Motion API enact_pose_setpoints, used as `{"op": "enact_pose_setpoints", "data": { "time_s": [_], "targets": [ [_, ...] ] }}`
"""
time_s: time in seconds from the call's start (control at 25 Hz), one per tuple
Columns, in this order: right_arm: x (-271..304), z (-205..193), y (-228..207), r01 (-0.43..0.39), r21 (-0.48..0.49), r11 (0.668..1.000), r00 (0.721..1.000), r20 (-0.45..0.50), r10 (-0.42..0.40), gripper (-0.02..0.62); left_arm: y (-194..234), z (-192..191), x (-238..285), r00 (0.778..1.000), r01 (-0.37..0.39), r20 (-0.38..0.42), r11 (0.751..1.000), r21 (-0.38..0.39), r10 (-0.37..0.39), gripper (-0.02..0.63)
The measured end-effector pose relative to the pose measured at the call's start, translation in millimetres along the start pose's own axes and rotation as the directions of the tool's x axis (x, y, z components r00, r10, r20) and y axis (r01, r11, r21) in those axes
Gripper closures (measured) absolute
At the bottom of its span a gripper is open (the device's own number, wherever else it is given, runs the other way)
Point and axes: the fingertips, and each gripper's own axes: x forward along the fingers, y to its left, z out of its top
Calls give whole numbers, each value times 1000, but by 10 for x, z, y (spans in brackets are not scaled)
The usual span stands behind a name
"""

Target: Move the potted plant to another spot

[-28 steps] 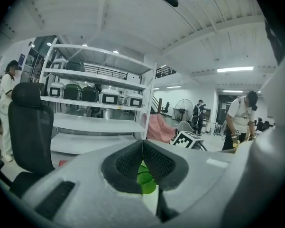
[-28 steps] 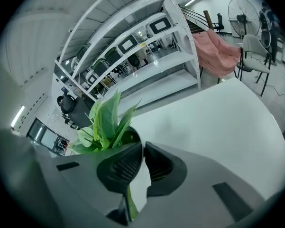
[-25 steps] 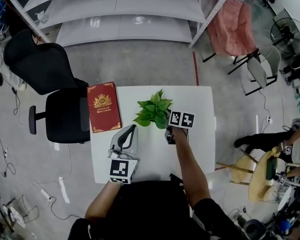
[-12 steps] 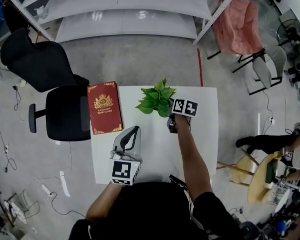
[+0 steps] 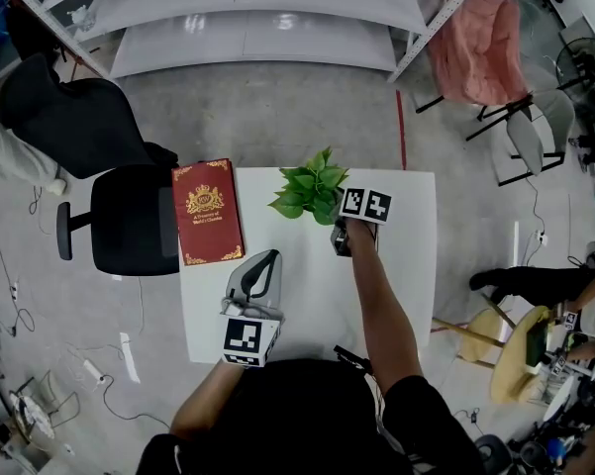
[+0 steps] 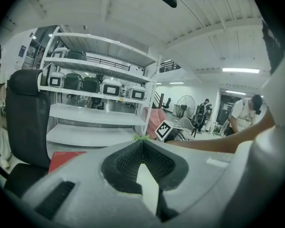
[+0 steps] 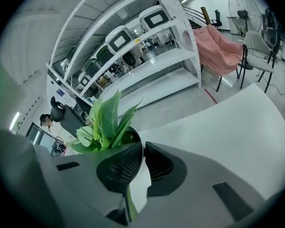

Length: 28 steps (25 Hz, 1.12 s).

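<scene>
Smooth matt white table [image 5: 406, 265]; glossy green leaves on potted plant [image 5: 312, 191]; matt grey plastic right gripper [image 7: 143, 147], ribbed black pads [image 7: 119, 167].

Table [image 5: 406, 285]: white; 1 red book [image 5: 208, 212] at far left
Potted plant [image 5: 310, 191]: far edge; right gripper [image 5: 335, 228] just beside it, right
Left gripper [image 5: 264, 258]: nearer, left of middle
Chair [image 5: 129, 221]: black; left of table

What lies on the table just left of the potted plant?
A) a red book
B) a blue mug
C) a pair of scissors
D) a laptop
A: a red book with a gold crest lies flat on the white table, to the left of the potted plant in the head view.
</scene>
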Motion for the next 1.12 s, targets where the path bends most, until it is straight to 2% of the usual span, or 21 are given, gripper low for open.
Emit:
{"op": "enact_pose_setpoints", "data": {
  "time_s": [0.36, 0.64, 1.12],
  "targets": [
    [32, -56, 86, 22, -64, 998, 999, -26, -24, 565, 27, -28, -32, 1000, -10, 9, 1000, -1, 10, 589],
    [23, -49, 90, 31, -61, 998, 999, -9, -32, 565, 35, -63, -99, 1000, -18, 2, 1000, -18, 18, 589],
    [-289, 11, 63, 22, -48, 999, 997, 71, -19, 563, -64, 11, -215, 999, -26, 34, 1000, 0, 26, 589]
  ]
}}
